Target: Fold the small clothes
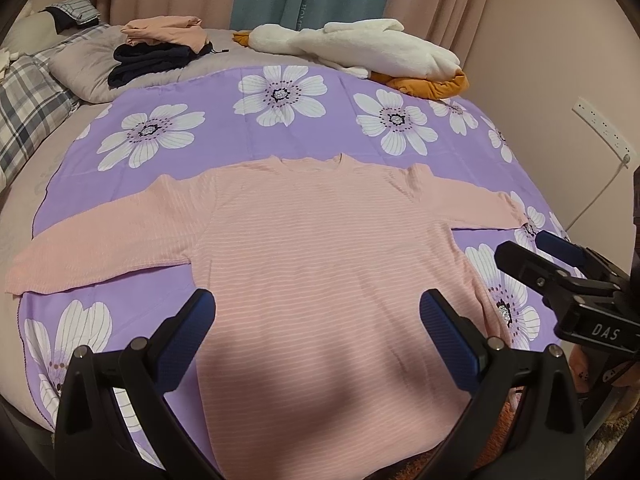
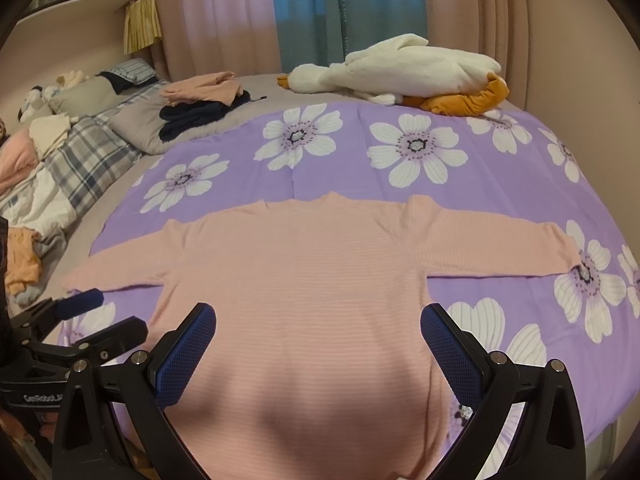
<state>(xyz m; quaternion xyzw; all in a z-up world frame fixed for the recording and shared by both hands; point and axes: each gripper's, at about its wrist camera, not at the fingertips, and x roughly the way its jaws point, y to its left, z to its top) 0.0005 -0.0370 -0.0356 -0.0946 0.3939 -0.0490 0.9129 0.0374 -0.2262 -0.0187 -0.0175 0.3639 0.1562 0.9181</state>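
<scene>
Left hand-held gripper [image 1: 316,332] and right hand-held gripper [image 2: 318,344] both hover over the near hem area, blue-padded fingers spread wide, nothing pinched; the two sit just beside each other, each visible at the edge of the other's view. Beneath them lies the pink ribbed long-sleeved knit top [image 1: 320,248], flat and face-up on the purple bedsheet with white flower print [image 1: 224,136], hem at the near edge of the bed, collar pointing toward the far side, both sleeves stretched out toward the left and right edges. Folding looks not yet started. Risks, as judged: the knit is soft and stretchy, so a pinch at one layer only could leave the back panel behind and skew the fold; a bite too deep could take the sheet along with it and drag the whole layout. The left sleeve cuff reaches past the sheet's edge, so it may slide or bunch when swung inward. Farther off, near the far left corner, a stack of folded dark and peach clothes [image 1: 160,52]; along the far edge, a white plush goose with orange feet [image 1: 360,48], well apart from the work.
</scene>
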